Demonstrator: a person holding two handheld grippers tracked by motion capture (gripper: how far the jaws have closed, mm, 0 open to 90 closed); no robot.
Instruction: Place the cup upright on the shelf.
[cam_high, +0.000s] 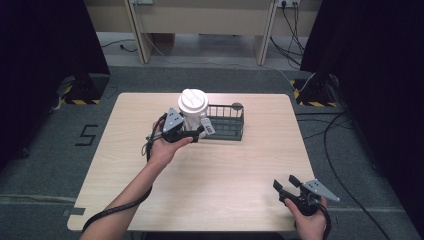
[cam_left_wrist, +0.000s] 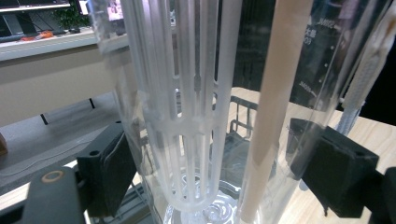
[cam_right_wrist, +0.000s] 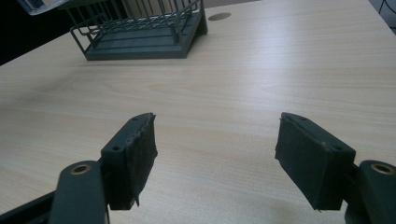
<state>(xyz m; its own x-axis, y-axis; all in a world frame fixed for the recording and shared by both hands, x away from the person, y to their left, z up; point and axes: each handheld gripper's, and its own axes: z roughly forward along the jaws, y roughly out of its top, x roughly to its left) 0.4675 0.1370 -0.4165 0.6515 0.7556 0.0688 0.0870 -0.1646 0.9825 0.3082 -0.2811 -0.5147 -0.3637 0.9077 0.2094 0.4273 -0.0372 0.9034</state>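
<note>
The left gripper (cam_high: 196, 134) is clamping a clear plastic bottle (cam_high: 194, 114) low on its body, one black jaw pressing each side, as the left gripper view shows up close; inside the clear wall (cam_left_wrist: 299, 70) a white slotted strainer (cam_left_wrist: 187, 135) and a pale straw (cam_left_wrist: 275, 116) are standing upright; seen from the high view, the bottle is wearing a white lid (cam_high: 193, 101) and is standing upright at the left end of a dark wire rack (cam_high: 227, 122), though whether it is resting in the rack or just over it is hard to tell; the rack is sitting toward the far middle of the light wooden table (cam_high: 215, 175); the right gripper (cam_high: 286, 184) is hanging near the table's near right corner, well apart from the rack, its jaws spread wide with only bare wood (cam_right_wrist: 224, 107) between them; the rack (cam_right_wrist: 140, 32) is lying far ahead in the right gripper view.
</note>
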